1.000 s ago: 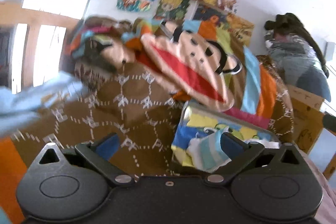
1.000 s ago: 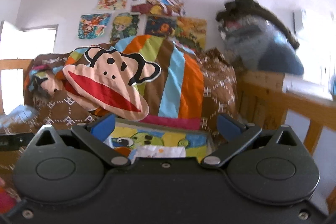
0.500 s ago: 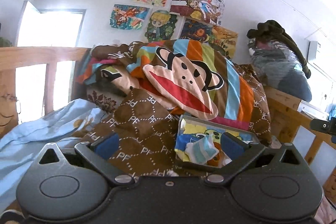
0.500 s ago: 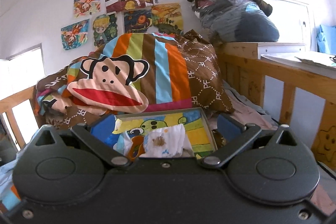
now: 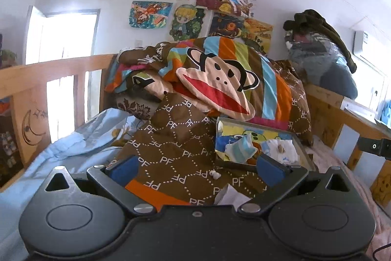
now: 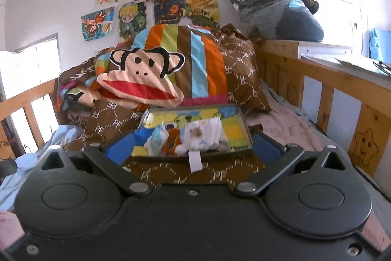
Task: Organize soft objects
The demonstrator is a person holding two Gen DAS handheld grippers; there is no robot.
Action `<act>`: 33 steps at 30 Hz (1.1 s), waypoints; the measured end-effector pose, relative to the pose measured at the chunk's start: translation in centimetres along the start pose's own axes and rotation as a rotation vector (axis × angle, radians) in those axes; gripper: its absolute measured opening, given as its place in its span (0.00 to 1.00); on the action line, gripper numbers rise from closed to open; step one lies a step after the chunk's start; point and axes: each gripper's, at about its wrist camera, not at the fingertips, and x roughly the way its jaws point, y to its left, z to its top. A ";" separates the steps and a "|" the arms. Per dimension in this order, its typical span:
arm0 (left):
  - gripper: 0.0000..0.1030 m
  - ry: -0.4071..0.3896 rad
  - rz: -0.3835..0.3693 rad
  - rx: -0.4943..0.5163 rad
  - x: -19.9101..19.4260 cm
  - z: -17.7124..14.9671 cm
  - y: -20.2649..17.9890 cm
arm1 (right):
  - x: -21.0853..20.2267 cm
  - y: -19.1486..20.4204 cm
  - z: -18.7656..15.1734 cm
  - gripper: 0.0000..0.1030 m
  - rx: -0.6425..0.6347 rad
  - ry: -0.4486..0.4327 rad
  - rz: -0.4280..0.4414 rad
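Note:
A shallow box (image 5: 301,149) (image 6: 244,121) with a cartoon lining sits on a brown PF-patterned quilt (image 5: 176,153) (image 6: 158,171) on a bed. In the box lie a blue striped sock (image 5: 240,147) (image 6: 156,138), a white soft piece (image 5: 281,148) (image 6: 202,135) and something orange (image 6: 171,143). A small white item (image 5: 214,174) lies on the quilt before the box. My left gripper (image 5: 195,170) is open and empty, held over the quilt left of the box. My right gripper (image 6: 193,147) is open and empty, just in front of the box.
A heaped striped monkey-face quilt (image 5: 220,80) (image 6: 151,75) rises behind the box. A light blue sheet (image 5: 73,143) lies at left. Wooden bed rails (image 5: 48,80) (image 6: 330,89) stand on both sides. A bundle of clothes (image 6: 276,6) sits on the shelf at right.
Both grippers have drawn back and steadied; the box now lies farther from the left gripper. The right view has swung to face the box squarely. Both stay open.

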 end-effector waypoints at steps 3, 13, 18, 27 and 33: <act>0.99 -0.016 -0.002 0.014 -0.9 0.0 -0.1 | -1.0 0.4 -0.7 1.00 0.002 0.013 0.000; 0.99 0.024 -0.001 0.064 0.4 0.6 -0.2 | -0.9 2.7 -2.9 1.00 -0.061 0.085 0.046; 0.99 0.025 0.007 0.067 1.0 0.5 0.1 | -0.5 3.0 -3.2 1.00 -0.066 0.101 0.056; 0.99 0.037 0.005 0.078 2.8 0.7 -0.1 | 1.8 2.5 -3.1 1.00 -0.067 0.131 0.067; 0.99 0.070 0.014 0.092 5.2 0.7 0.1 | 3.6 3.0 -3.5 1.00 -0.087 0.163 0.079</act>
